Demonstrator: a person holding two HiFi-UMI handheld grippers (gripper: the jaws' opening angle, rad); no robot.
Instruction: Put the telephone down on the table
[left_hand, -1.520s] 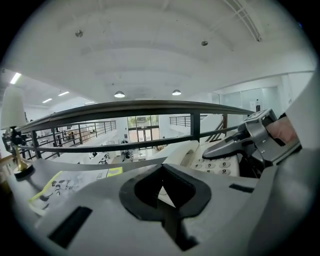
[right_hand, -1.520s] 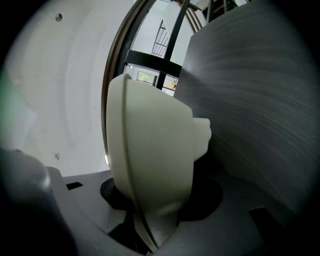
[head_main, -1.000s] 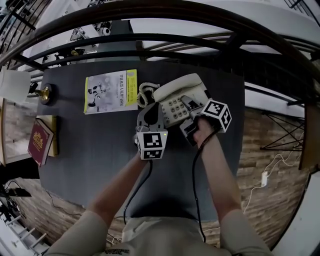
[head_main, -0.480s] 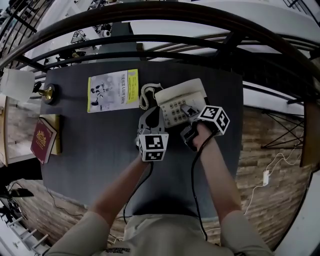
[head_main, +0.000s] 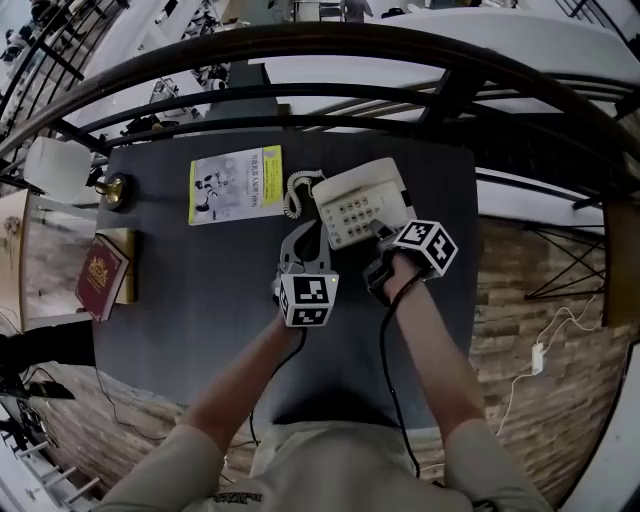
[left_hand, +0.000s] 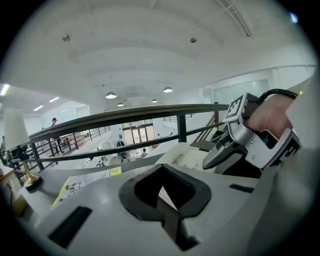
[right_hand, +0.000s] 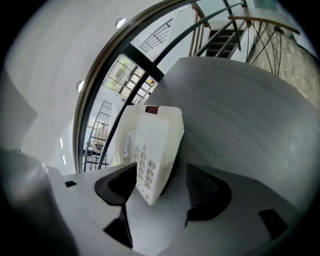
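Boxy cream plastic telephone (head_main: 358, 203) at upper centre, matte dark table (head_main: 200, 300), left gripper (head_main: 302, 238) closed on nothing, right gripper (head_main: 378, 235) ribbed jaws closing, telephone corner loose between them.

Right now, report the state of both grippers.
Left gripper: jaws shut, empty.
Right gripper: jaws apart and closing; phone corner between them, not gripped.

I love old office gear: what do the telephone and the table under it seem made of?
The telephone: likely moulded plastic, off-white, smooth, slight sheen; rounded edges and raised keys suggest it. The table: dark grey, matte top with faint streaks, perhaps laminate or painted board; the look leaves that open.
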